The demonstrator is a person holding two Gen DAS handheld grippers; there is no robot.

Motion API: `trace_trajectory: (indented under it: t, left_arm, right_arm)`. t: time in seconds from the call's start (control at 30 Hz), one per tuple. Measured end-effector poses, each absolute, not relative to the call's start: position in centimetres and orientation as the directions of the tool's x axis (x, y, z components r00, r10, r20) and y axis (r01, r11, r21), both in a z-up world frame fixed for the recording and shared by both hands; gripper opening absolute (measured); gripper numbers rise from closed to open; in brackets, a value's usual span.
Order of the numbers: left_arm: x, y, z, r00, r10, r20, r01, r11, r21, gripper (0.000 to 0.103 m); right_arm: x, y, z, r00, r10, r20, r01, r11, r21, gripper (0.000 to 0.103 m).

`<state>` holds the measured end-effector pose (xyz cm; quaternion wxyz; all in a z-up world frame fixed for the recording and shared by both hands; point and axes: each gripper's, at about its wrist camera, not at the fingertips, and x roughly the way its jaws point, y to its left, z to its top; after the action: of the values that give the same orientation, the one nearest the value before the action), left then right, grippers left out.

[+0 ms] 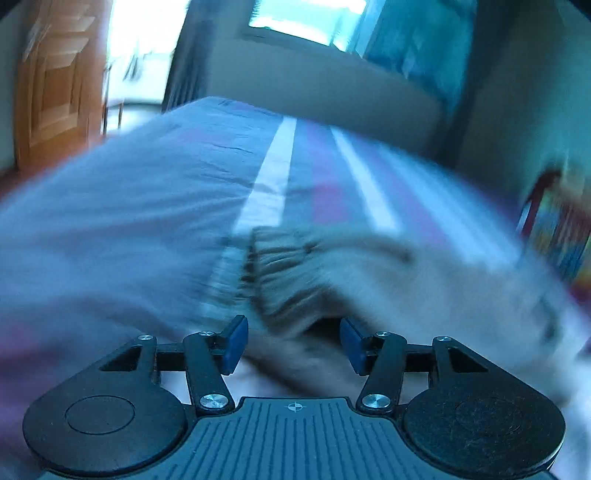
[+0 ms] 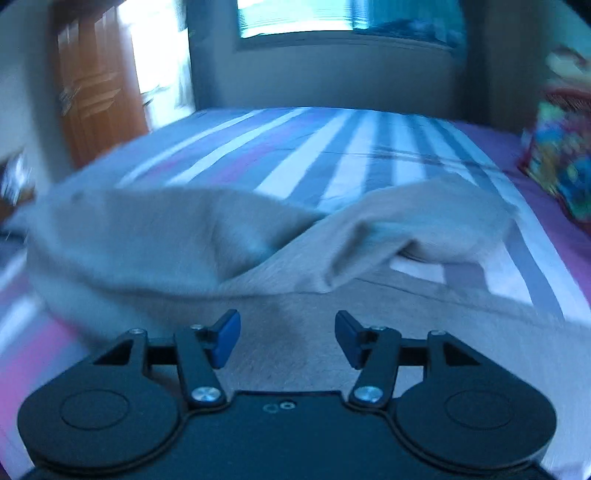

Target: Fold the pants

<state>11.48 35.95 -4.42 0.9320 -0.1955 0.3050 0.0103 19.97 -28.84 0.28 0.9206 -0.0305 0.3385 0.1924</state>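
Grey-beige pants (image 2: 295, 258) lie on a striped bedspread (image 2: 332, 155), partly doubled over with a raised fold at the right. In the left wrist view their gathered waistband (image 1: 280, 269) shows, blurred, just ahead of my left gripper (image 1: 293, 341). Its blue pads (image 1: 234, 343) stand apart, cloth lies below the gap, and nothing is pinched. My right gripper (image 2: 288, 338) hovers over the flat near part of the pants, its blue pads (image 2: 225, 339) also apart and gripping nothing.
A wooden door (image 2: 96, 96) stands at the left beside a bright doorway. A window (image 2: 306, 18) is in the far wall. A colourful cushion (image 2: 561, 162) rests at the bed's right edge. The bedspread (image 1: 147, 192) runs far ahead.
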Motion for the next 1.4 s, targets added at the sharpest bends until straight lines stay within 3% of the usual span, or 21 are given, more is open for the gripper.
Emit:
trace_trajectory:
  t: [0.13,0.33,0.4,0.43,0.47,0.53,0.6,0.67,0.77,0.8,0.87,0.9,1.0,1.1,1.23,1.3,1.33,1.37,1.4]
  left_arm:
    - [11.8,35.9,-6.0,0.828,-0.255,-0.5,-0.145,0.764,-0.629,0.055]
    - [13.6,36.3,-8.7,0.825,-0.277,-0.492,-0.242,0.614,-0.751,0.054]
    - [14.5,36.5,-9.0,0.823,-0.266,-0.501,-0.278,0.581,-0.765,0.053]
    - [15.1,36.6,-8.8,0.826,-0.244,-0.508,-0.295,0.581,-0.758,0.031]
    - [15.8,36.7,-8.5,0.83,-0.231,-0.508,-0.3,0.584,-0.755,0.021]
    - [16.5,36.8,-6.6,0.867,-0.217,-0.449,-0.228,0.629,-0.743,0.021]
    - [16.1,36.3,-3.9,0.887,-0.217,-0.407,-0.138,0.717,-0.683,0.021]
    - [15.7,36.0,-3.0,0.877,-0.222,-0.427,-0.095,0.791,-0.605,0.021]
    - [15.9,35.8,-5.3,0.755,-0.183,-0.629,-0.156,0.882,-0.445,0.021]
    - [16.1,35.5,-6.8,0.7,-0.173,-0.692,-0.186,0.892,-0.411,0.021]
    - [15.6,35.1,-7.0,0.714,-0.167,-0.68,-0.188,0.89,-0.416,0.021]
    - [15.4,34.8,-6.6,0.719,-0.158,-0.677,-0.195,0.889,-0.415,0.021]
    - [14.9,34.1,-5.3,0.73,-0.138,-0.67,-0.181,0.905,-0.384,0.021]
    - [14.7,34.6,-4.1,0.78,-0.156,-0.606,-0.146,0.896,-0.419,0.021]
    - [14.9,33.5,-6.3,0.708,-0.09,-0.7,-0.151,0.949,-0.275,0.021]
    - [14.1,32.4,-5.6,0.721,-0.042,-0.691,-0.173,0.956,-0.239,0.022]
    - [13.5,32.1,-4.9,0.729,-0.024,-0.684,-0.196,0.95,-0.243,0.022]
    - [13.0,31.8,-4.2,0.737,-0.002,-0.676,-0.22,0.945,-0.243,0.024]
    - [11.8,31.3,-3.4,0.755,0.032,-0.655,-0.256,0.934,-0.25,0.036]
  right_arm:
    - [22.3,-29.0,0.6,0.693,0.324,-0.644,-0.246,0.946,0.211,0.056]
    - [28.0,-25.7,-1.5,0.6,0.261,-0.757,-0.119,0.964,0.238,0.054]
    - [29.6,-25.5,-2.5,0.562,0.235,-0.793,-0.089,0.97,0.225,0.038]
    - [30.1,-25.6,-2.8,0.558,0.211,-0.802,-0.081,0.976,0.2,0.016]
    - [30.2,-25.9,-3.0,0.563,0.205,-0.801,-0.086,0.978,0.19,0.007]
    - [29.3,-26.8,-2.3,0.609,0.222,-0.762,-0.106,0.974,0.199,0.005]
    - [26.8,-27.8,-0.2,0.688,0.26,-0.678,-0.152,0.965,0.215,0.005]
    - [22.9,-28.5,1.9,0.769,0.285,-0.572,-0.213,0.958,0.191,0.005]
    - [17.3,-30.4,0.6,0.814,0.318,-0.487,-0.225,0.944,0.241,0.007]
    - [16.4,-30.3,-1.0,0.801,0.303,-0.516,-0.213,0.95,0.228,0.007]
    - [16.5,-29.4,-5.8,0.703,0.247,-0.667,-0.163,0.969,0.187,0.008]
    - [16.2,-29.7,-7.3,0.695,0.247,-0.675,-0.128,0.967,0.221,0.008]
    - [15.6,-29.7,-7.1,0.718,0.239,-0.654,-0.103,0.965,0.241,0.007]
    - [15.2,-29.9,-5.0,0.747,0.267,-0.609,-0.136,0.958,0.254,0.005]
    - [14.5,-29.5,-4.4,0.76,0.247,-0.6,-0.148,0.966,0.211,0.007]
    - [16.0,-29.2,-6.8,0.679,0.2,-0.706,-0.099,0.978,0.182,0.013]
    - [16.3,-29.4,-7.2,0.678,0.212,-0.704,-0.094,0.975,0.203,0.017]
    - [16.2,-29.5,-6.6,0.688,0.214,-0.693,-0.091,0.973,0.21,0.031]
    - [15.8,-29.7,-5.7,0.709,0.195,-0.677,-0.078,0.977,0.2,0.042]
